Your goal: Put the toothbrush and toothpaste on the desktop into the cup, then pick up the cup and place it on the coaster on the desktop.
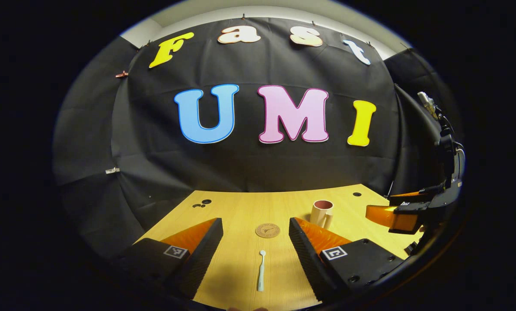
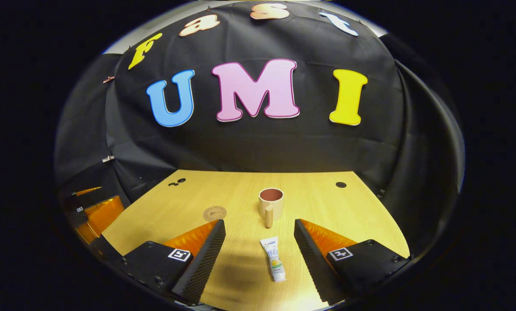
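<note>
Grippers stood open above the wooden desktop [image 1: 240, 207], nothing held.

Left gripper [image 1: 256, 244] had its jaws spread wide, the white toothbrush [image 1: 261, 271] lying flat on the desk between its fingers, head pointing away toward the round coaster [image 1: 267, 230] just beyond. Right gripper [image 2: 259, 244] was likewise spread, with the toothpaste tube [image 2: 274, 258] lying flat between its fingers, untouched by either. Beige cup [image 2: 271, 203] with a dark red interior stood upright and empty beyond the tube, handle facing the right gripper, the coaster to its left and well apart from it.
</note>
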Available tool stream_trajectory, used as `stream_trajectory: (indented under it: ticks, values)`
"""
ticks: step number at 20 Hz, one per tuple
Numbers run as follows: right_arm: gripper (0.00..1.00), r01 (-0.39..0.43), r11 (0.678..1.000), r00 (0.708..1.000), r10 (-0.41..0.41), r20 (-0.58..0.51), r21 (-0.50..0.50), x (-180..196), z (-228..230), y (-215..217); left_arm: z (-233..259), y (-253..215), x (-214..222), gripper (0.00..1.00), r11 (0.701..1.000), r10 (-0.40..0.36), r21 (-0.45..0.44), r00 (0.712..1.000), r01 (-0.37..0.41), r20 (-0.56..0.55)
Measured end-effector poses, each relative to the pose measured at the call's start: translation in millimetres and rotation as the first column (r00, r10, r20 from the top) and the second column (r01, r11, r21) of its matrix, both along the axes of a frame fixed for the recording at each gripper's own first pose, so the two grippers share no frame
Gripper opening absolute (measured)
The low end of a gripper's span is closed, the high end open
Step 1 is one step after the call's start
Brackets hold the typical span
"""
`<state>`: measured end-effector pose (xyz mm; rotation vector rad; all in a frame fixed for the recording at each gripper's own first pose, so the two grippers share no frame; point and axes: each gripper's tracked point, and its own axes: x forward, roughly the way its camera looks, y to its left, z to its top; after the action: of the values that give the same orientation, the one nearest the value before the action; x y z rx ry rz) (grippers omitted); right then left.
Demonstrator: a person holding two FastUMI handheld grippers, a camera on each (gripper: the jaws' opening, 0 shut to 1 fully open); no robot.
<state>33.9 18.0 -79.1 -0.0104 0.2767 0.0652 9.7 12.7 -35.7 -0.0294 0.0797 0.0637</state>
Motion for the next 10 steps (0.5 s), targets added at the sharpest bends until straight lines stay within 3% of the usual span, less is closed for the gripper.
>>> stream_trajectory:
  ticks: [10]
  values:
    - [0.99,-0.01,1.0,0.965,0.002,-0.261,-0.028,31.7,-75.6,-5.4,-43.2,24.5,6.7,0.97,0.994,0.108,-0.015,0.988,-0.111,-0.113]
